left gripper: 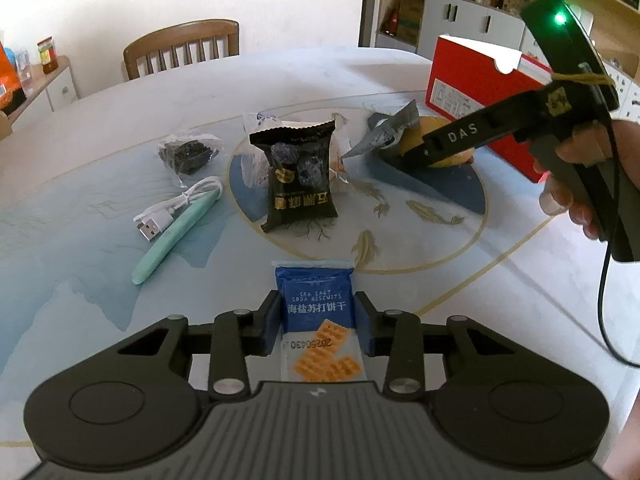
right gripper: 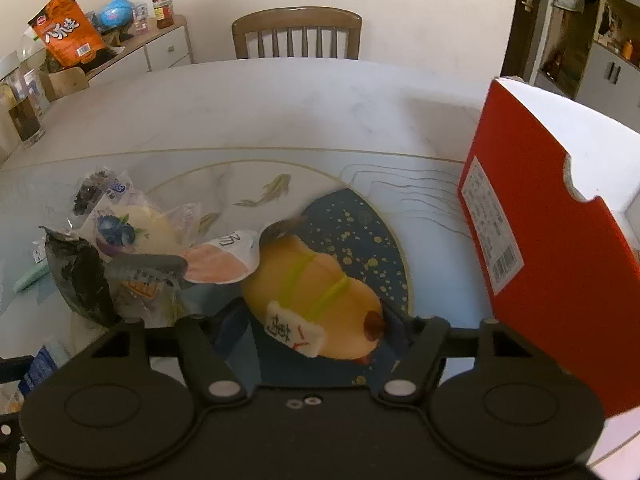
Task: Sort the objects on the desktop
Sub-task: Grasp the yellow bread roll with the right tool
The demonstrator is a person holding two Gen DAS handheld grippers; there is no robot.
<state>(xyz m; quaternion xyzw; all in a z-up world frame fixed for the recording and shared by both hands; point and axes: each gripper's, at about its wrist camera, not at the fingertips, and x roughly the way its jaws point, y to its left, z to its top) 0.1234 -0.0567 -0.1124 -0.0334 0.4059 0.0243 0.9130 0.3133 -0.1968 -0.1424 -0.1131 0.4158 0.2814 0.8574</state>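
My left gripper [left gripper: 318,322] is shut on a blue and white soda biscuit packet [left gripper: 320,320] just above the table. My right gripper [right gripper: 320,320] is closed around a yellow plush toy [right gripper: 320,292] with a mahjong tile patch; in the left wrist view the gripper's fingers [left gripper: 452,140] hold the toy [left gripper: 424,132]. A black snack bag [left gripper: 298,176], a clear packet of dark bits [left gripper: 188,152], a mint green pen-like device [left gripper: 176,232] with a white USB cable [left gripper: 168,212] and a grey-pink wrapper [right gripper: 220,260] lie on the table.
An open red box [right gripper: 560,272] stands at the right, close to the plush toy; it also shows in the left wrist view [left gripper: 472,88]. A wooden chair [right gripper: 296,32] stands at the far table edge. A side cabinet [right gripper: 160,48] with snacks and jars is at the far left.
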